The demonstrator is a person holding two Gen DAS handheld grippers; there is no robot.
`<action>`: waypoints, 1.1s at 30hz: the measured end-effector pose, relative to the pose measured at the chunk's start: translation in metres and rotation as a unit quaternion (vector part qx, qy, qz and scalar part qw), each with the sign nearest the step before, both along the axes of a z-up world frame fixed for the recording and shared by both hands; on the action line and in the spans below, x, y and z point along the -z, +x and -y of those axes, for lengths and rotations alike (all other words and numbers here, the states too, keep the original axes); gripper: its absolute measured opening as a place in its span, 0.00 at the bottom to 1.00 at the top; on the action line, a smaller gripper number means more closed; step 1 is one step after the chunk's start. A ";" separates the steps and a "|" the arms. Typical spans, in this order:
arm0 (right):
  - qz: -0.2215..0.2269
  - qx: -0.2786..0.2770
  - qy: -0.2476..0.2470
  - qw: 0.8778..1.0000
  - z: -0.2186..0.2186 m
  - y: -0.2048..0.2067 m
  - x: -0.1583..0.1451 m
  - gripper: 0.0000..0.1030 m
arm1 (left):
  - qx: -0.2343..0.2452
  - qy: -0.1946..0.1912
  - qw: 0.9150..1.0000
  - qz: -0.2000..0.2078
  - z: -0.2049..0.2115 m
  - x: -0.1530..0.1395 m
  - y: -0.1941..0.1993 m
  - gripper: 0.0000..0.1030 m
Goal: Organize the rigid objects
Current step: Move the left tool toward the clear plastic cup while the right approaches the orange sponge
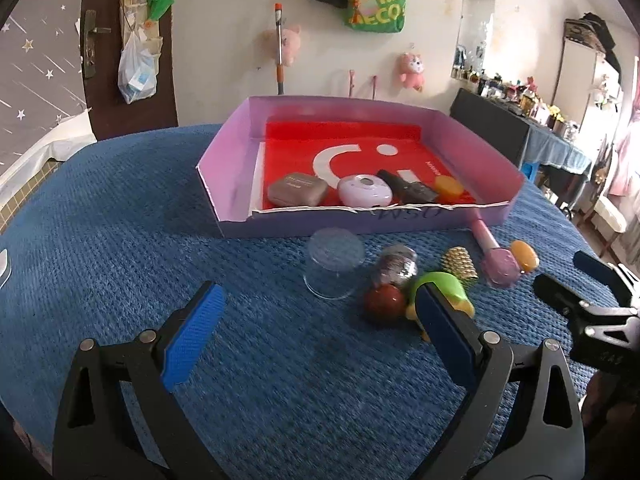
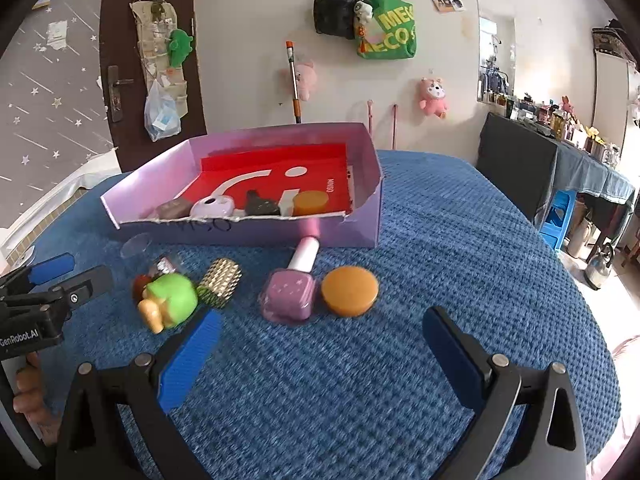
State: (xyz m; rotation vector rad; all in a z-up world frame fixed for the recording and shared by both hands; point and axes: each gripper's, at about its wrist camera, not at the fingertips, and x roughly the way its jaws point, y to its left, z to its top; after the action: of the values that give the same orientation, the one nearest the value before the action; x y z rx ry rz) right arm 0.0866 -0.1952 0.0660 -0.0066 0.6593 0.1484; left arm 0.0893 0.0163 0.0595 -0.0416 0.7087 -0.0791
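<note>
Both grippers have black triangular-cutout arms, silver rivets, ribbed blue pads (image 1: 194, 332); white "GenRobot.AI" lettering.

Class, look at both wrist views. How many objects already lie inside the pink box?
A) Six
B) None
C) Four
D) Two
C: inside the pink box lie four things in a row by its near wall: a brown case, a lilac round case, a black object and an orange disc; the other items sit outside on the blue cloth.
</note>
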 end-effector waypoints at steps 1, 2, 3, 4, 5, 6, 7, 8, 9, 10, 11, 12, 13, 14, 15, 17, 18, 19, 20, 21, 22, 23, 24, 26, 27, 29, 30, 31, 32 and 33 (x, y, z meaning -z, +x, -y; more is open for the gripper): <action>-0.001 0.001 -0.001 1.000 0.001 0.002 -0.001 1.00 | -0.001 0.004 1.000 -0.006 -0.001 0.000 0.004 0.95; -0.003 0.004 -0.002 1.000 0.002 0.005 -0.001 1.00 | -0.002 0.006 1.000 -0.010 -0.001 0.000 0.008 0.95; -0.006 0.006 -0.003 1.000 0.004 0.009 -0.001 1.00 | -0.001 0.007 1.000 -0.013 -0.002 0.000 0.011 0.95; -0.010 0.009 -0.003 1.000 0.006 0.012 -0.002 1.00 | 0.001 0.006 1.000 -0.014 -0.002 0.001 0.014 0.95; -0.015 0.013 -0.004 1.000 0.009 0.018 -0.002 1.00 | 0.002 0.006 1.000 -0.016 -0.003 0.000 0.016 0.95; -0.020 0.017 -0.004 1.000 0.011 0.021 -0.002 1.00 | 0.002 0.009 1.000 -0.019 -0.003 0.001 0.020 0.95; -0.025 0.021 -0.004 0.999 0.014 0.024 -0.001 1.00 | 0.002 0.011 1.000 -0.022 -0.003 0.001 0.022 0.95; -0.033 0.024 -0.004 0.999 0.017 0.029 0.000 1.00 | 0.003 0.014 1.000 -0.027 -0.004 0.002 0.025 0.95; -0.039 0.026 -0.003 0.999 0.018 0.033 0.001 1.00 | 0.004 0.016 0.999 -0.032 -0.004 0.004 0.028 0.95; -0.049 0.028 -0.001 0.998 0.021 0.038 0.002 1.00 | 0.007 0.018 0.999 -0.039 -0.004 0.005 0.031 0.95; -0.054 0.028 0.000 0.998 0.021 0.041 0.002 1.00 | 0.010 0.018 0.999 -0.044 -0.004 0.007 0.034 0.94; -0.062 0.029 0.001 0.998 0.023 0.044 0.004 0.99 | 0.011 0.018 0.999 -0.047 -0.004 0.007 0.036 0.94; -0.068 0.029 0.001 0.997 0.024 0.047 0.004 0.97 | 0.013 0.020 0.999 -0.049 -0.005 0.008 0.037 0.92; -0.073 0.032 -0.002 0.997 0.025 0.050 0.006 0.95 | 0.015 0.021 0.998 -0.051 -0.004 0.009 0.039 0.88; -0.076 0.034 -0.002 0.996 0.026 0.051 0.006 0.95 | 0.018 0.022 0.998 -0.054 -0.004 0.009 0.040 0.85; -0.085 0.035 -0.004 0.996 0.027 0.056 0.008 0.95 | 0.021 0.027 0.998 -0.061 -0.004 0.011 0.044 0.84; -0.089 0.035 -0.004 0.995 0.027 0.056 0.010 0.95 | 0.022 0.028 0.997 -0.064 -0.004 0.012 0.045 0.84; -0.093 0.034 0.000 0.995 0.028 0.058 0.011 0.95 | 0.024 0.027 0.997 -0.067 -0.004 0.013 0.047 0.84; -0.095 0.034 0.004 0.995 0.029 0.060 0.011 0.95 | 0.026 0.026 0.997 -0.070 -0.004 0.014 0.048 0.81; -0.096 0.034 0.005 0.995 0.030 0.060 0.011 0.95 | 0.027 0.026 0.997 -0.074 -0.003 0.015 0.049 0.78; -0.097 0.036 0.006 0.995 0.031 0.062 0.011 0.95 | 0.029 0.027 0.996 -0.078 -0.003 0.016 0.051 0.76; -0.098 0.037 0.006 0.994 0.031 0.062 0.011 0.95 | 0.029 0.028 0.996 -0.081 -0.003 0.017 0.052 0.75; -0.099 0.037 0.006 0.994 0.031 0.062 0.011 0.95 | 0.029 0.028 0.996 -0.082 -0.003 0.018 0.052 0.75; -0.102 0.037 0.006 0.994 0.033 0.063 0.011 0.95 | 0.029 0.026 0.996 -0.086 -0.003 0.018 0.054 0.75; -0.104 0.036 0.006 0.994 0.034 0.063 0.011 0.95 | 0.029 0.025 0.995 -0.088 -0.004 0.019 0.055 0.75; -0.106 0.036 0.006 0.994 0.036 0.063 0.012 0.95 | 0.028 0.025 0.995 -0.090 -0.004 0.019 0.056 0.75; -0.107 0.036 0.005 0.994 0.038 0.063 0.011 0.94 | 0.028 0.026 0.995 -0.090 -0.003 0.020 0.057 0.75; -0.109 0.036 0.003 0.993 0.040 0.065 0.012 0.91 | 0.028 0.027 0.995 -0.090 -0.003 0.020 0.058 0.75; -0.113 0.032 0.004 0.993 0.040 0.065 0.013 0.90 | 0.028 0.028 0.995 -0.091 -0.003 0.020 0.059 0.75; -0.116 0.028 0.007 0.993 0.040 0.065 0.014 0.90 | 0.027 0.029 0.995 -0.091 -0.003 0.021 0.059 0.75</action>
State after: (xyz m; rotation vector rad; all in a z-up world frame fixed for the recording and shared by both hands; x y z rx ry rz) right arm 0.1514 -0.2356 0.0517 0.0445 0.8900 0.0999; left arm 0.1488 0.0189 0.0390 0.0266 0.8948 -0.1084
